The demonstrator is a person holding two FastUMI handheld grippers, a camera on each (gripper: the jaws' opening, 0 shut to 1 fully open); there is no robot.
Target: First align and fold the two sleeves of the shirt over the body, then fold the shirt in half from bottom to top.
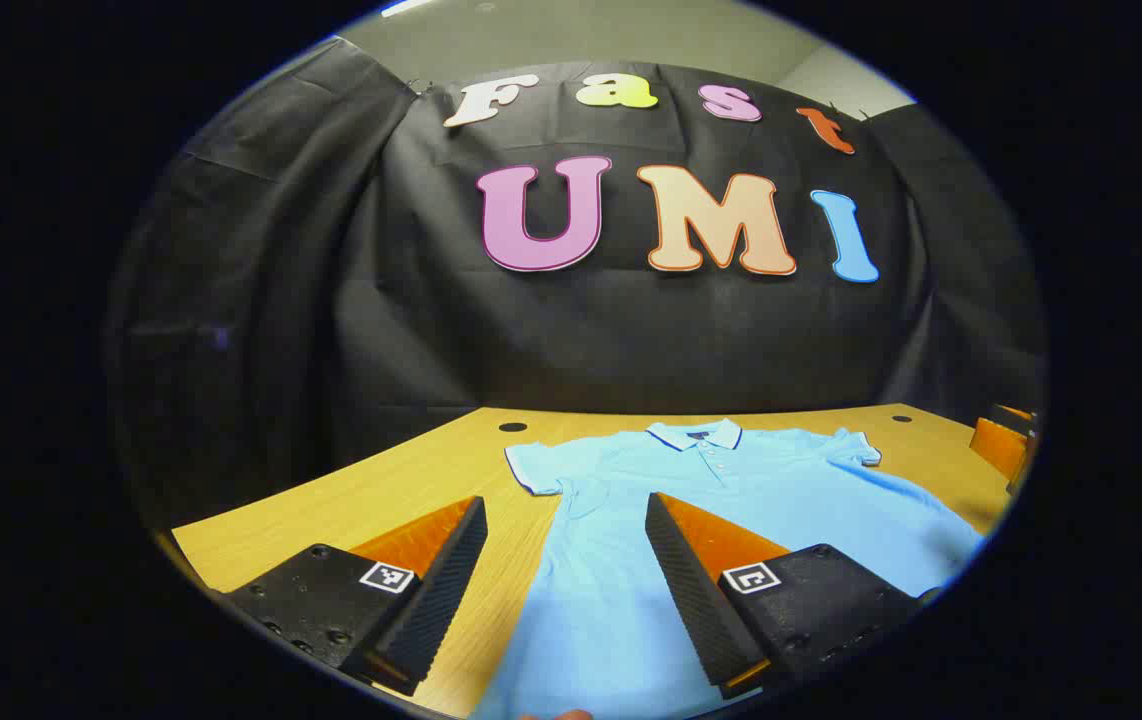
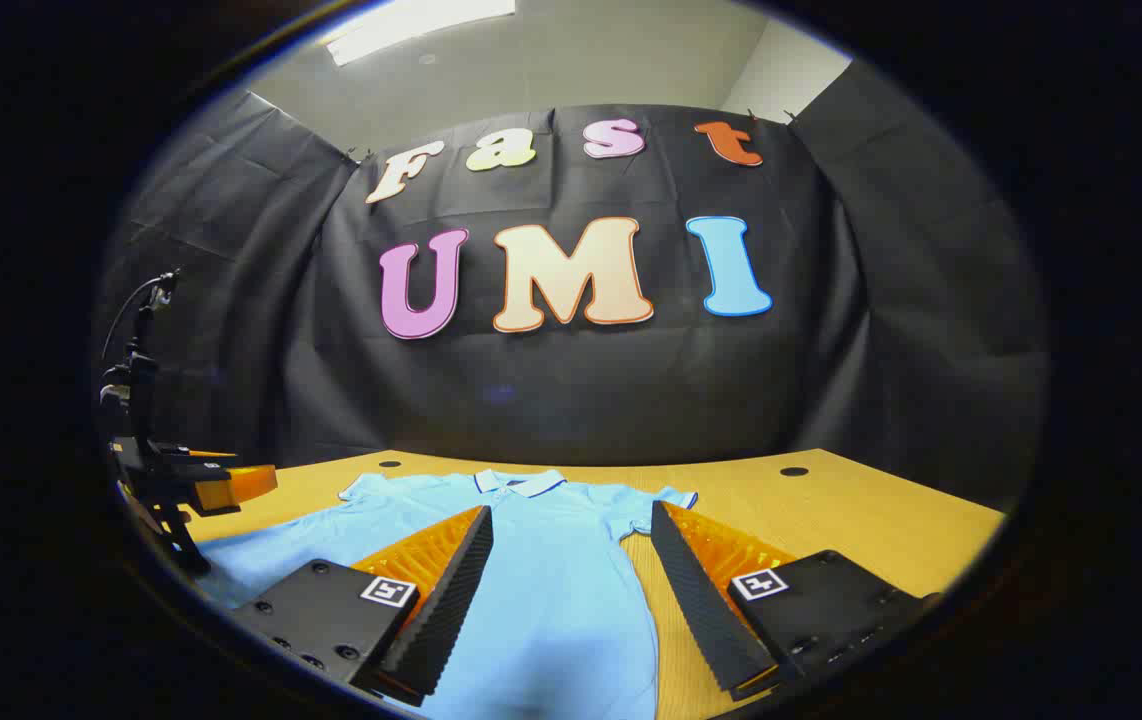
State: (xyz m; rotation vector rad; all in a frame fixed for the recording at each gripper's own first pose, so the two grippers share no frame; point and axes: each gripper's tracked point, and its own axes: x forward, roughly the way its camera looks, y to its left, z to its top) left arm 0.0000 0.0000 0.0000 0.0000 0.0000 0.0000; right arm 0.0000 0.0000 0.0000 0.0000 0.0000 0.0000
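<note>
Both pairs of jaws stand apart, empty, above the shirt, which lies flat and face up on the bench, sleeves spread, presumably so I can reach each sleeve.

A recording booth: black cloth wall, wooden table, ceiling light.

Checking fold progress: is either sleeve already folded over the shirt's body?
No, in the left gripper view both sleeves of the shirt lie spread outward.
</note>
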